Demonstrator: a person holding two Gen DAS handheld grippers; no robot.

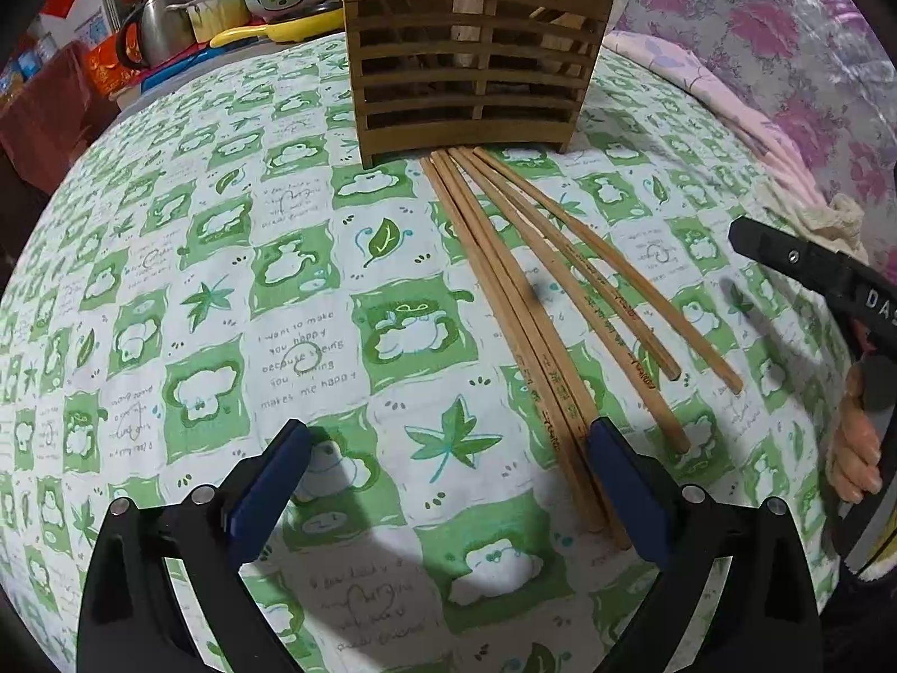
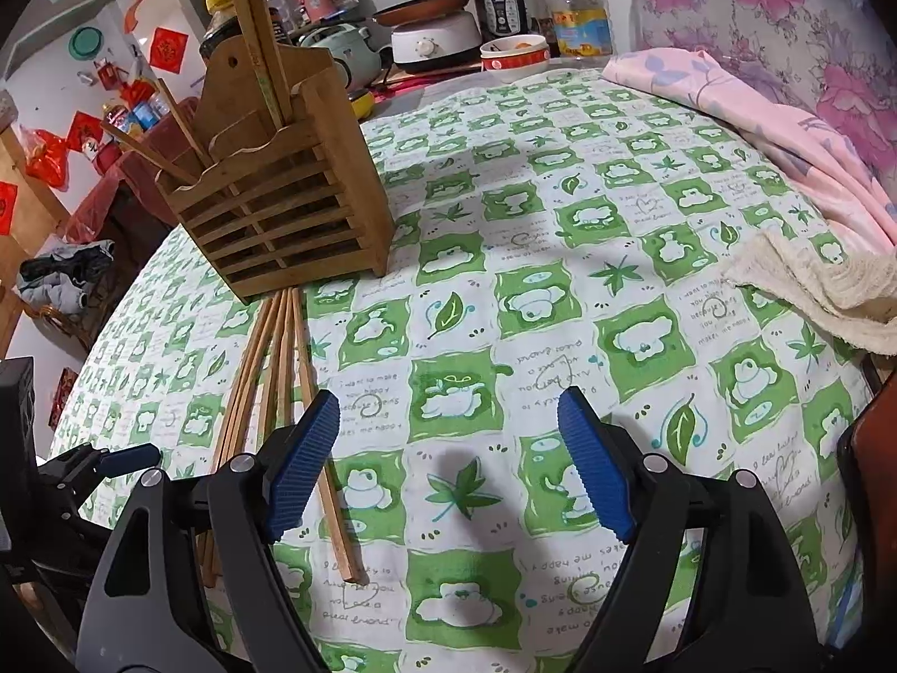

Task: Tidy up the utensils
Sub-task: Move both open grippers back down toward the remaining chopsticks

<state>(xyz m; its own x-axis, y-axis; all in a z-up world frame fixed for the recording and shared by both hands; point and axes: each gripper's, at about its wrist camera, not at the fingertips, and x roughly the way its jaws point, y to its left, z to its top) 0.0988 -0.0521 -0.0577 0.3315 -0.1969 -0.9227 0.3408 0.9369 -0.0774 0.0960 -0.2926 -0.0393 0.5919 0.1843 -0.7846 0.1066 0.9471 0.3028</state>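
Before the slatted brown wooden utensil holder (image 1: 476, 56), the left gripper (image 1: 448, 482) with ribbed blue pads is hovering wide open, gripping nothing; its right pad is lying over the near ends of the long, slender bamboo chopsticks (image 1: 538, 303), which are fanning out from the holder's base across the green-and-white checked cloth (image 1: 235, 291). Right of these chopsticks, the right gripper (image 2: 448, 448) is likewise standing wide and empty.

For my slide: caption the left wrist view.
Open left gripper hovers beside chopsticks fanned before a wooden holder.
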